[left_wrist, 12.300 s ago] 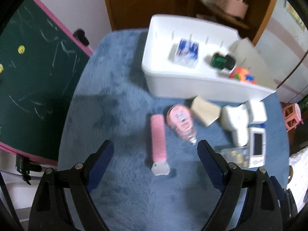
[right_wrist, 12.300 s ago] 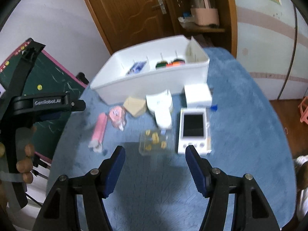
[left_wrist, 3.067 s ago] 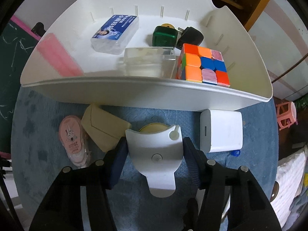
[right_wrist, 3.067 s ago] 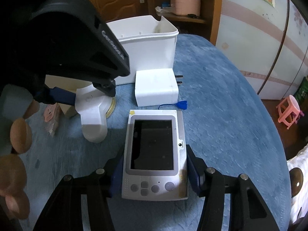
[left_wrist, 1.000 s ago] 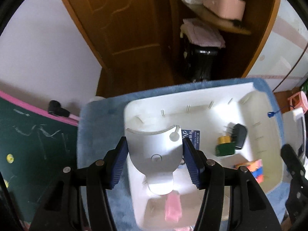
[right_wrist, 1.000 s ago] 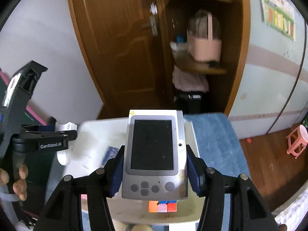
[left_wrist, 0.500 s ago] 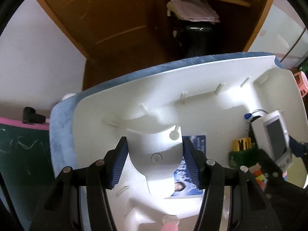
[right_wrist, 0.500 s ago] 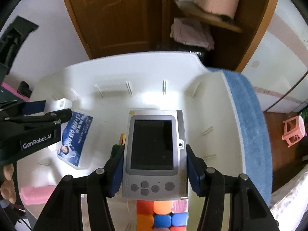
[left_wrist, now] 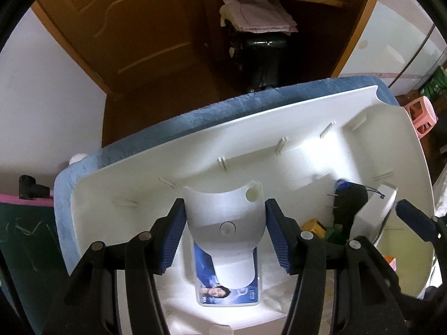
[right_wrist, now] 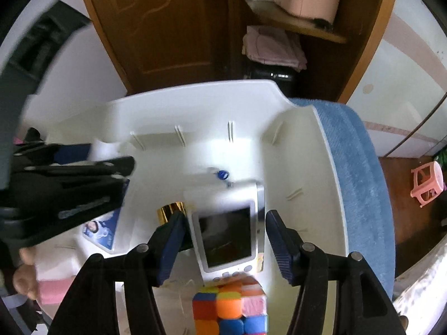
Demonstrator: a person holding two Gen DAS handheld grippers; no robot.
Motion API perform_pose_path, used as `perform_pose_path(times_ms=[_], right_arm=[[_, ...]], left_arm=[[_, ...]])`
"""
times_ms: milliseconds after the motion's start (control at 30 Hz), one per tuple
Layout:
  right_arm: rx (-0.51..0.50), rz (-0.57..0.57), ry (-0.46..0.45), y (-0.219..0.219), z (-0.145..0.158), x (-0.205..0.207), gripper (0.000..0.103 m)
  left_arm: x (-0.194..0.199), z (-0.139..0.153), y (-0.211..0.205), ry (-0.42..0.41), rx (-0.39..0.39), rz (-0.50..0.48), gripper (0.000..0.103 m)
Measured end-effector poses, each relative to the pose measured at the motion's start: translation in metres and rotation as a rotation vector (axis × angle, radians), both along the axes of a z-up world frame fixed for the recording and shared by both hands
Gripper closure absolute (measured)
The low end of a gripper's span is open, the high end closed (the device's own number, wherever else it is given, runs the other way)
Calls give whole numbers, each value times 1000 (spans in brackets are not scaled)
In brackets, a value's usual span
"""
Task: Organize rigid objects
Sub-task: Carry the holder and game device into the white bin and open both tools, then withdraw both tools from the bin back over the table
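Observation:
My left gripper is shut on a white plastic tape dispenser and holds it inside the white bin, above a blue-labelled clear box. My right gripper is open over the same bin. The white handheld device with a dark screen lies blurred and tilted between its fingers, no longer gripped, resting against the green and black items. It also shows on edge in the left wrist view. A colour cube lies just below it.
The bin stands on a blue carpeted table. In the bin lie a pink bar, a black plug and a gold-topped green item. The left gripper's body crosses the bin's left side. A wooden door and shelf stand behind.
My right gripper has opened and let go of the handheld device, which has dropped into the bin. My left gripper has come lower into the bin with the tape dispenser.

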State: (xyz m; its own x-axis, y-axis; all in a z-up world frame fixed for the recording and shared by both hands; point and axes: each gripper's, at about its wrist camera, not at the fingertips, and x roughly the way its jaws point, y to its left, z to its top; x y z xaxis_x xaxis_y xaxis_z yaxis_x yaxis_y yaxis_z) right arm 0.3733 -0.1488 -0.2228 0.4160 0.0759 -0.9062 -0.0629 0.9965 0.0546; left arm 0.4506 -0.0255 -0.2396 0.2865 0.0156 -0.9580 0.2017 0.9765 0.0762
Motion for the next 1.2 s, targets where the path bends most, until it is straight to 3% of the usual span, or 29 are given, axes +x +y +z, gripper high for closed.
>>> perform_pose_path(times_ms=[100, 400, 533, 633, 967, 1067, 1200], right_arm=[[8, 4, -36, -2, 9, -11, 42], [13, 18, -103, -11, 31, -47, 42], [43, 22, -112, -15, 41, -66, 42], [49, 40, -133, -18, 51, -82, 42], [44, 130, -255, -27, 115, -162, 42], [46, 146, -303, -33, 133, -189, 32], [61, 168, -339, -40, 152, -222, 31]], left_arm=[[-4, 7, -3, -17, -7, 4, 17], [-39, 46, -18, -85, -3, -46, 16], [-63, 67, -17, -114, -10, -53, 6], [-86, 89, -16, -146, -15, -53, 5], [-168, 165, -15, -235, -49, -39, 4], [-195, 180, -14, -264, -40, -30, 4], [-235, 198, -12, -300, -41, 2, 4]])
